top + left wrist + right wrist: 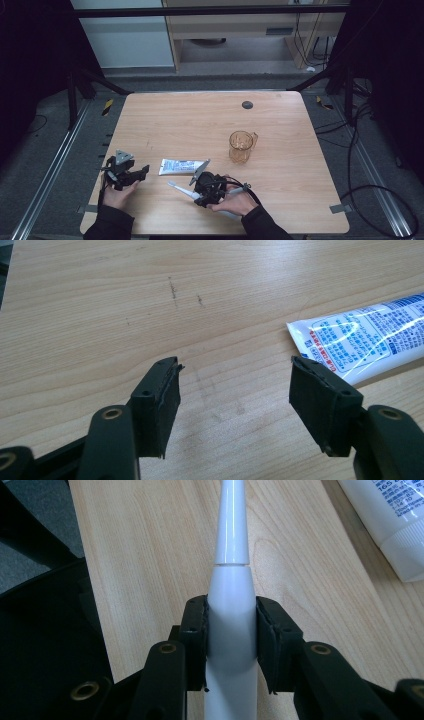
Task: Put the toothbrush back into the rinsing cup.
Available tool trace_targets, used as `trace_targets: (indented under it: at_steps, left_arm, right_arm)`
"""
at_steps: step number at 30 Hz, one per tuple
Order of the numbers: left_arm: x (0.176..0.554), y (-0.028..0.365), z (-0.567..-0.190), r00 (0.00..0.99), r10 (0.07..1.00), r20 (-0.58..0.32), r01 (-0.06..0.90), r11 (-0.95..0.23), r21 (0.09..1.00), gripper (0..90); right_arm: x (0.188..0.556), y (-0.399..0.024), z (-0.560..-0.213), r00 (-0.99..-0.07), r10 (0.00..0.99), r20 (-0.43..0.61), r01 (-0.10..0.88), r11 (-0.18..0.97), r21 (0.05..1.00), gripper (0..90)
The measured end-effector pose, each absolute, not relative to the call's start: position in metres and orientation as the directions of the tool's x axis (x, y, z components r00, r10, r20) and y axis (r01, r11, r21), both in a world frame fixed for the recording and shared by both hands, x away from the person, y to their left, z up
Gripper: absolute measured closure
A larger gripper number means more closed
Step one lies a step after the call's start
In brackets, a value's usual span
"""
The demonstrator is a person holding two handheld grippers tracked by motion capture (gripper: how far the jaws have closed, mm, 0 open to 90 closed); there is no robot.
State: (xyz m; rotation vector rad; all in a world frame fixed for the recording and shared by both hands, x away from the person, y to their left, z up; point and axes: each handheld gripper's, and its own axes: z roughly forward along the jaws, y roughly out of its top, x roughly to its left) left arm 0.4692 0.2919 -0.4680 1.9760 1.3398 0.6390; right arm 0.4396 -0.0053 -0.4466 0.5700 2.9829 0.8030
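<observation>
Smooth white tapered toothbrush [231, 605] pinched by the right tool [231, 630] above the pale woodgrain bench [280, 200], left tool [232, 390] spread beside a glossy printed tube [360, 337], ribbed amber glass jug [241, 146] set well apart.

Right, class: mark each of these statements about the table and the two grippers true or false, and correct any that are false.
1. The right gripper is shut on the white electric toothbrush. True.
2. The left gripper holds the toothpaste tube. False: its jaws stand open with only bare table between them; the tube lies beside them.
3. The amber glass jug stands upright on the table. True.
4. The toothpaste tube lies inside the jug. False: it lies flat on the table, apart from the jug.
5. The toothpaste tube lies between the two grippers in the high view. True.
</observation>
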Motion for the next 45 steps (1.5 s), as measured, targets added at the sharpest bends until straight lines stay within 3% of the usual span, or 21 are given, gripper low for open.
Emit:
trace_targets:
  at_steps: [8,24,45]
  left_arm:
    - [0.47,0.292,-0.468,0.359,0.933,0.032,0.613,-0.261,0.746,36.4]
    - [0.47,0.292,-0.469,0.357,0.934,0.032,0.614,-0.26,0.746,36.6]
    - [0.47,0.291,-0.469,0.359,0.933,0.034,0.61,-0.261,0.748,36.7]
  right_arm:
    - [0.441,-0.009,-0.441,-0.929,0.358,0.097,0.355,0.785,0.507,67.6]
    - [0.444,-0.028,-0.418,-0.907,0.413,0.085,0.369,0.677,0.637,67.6]
    - [0.446,-0.064,-0.389,-0.828,0.557,0.065,0.322,0.377,0.868,67.5]
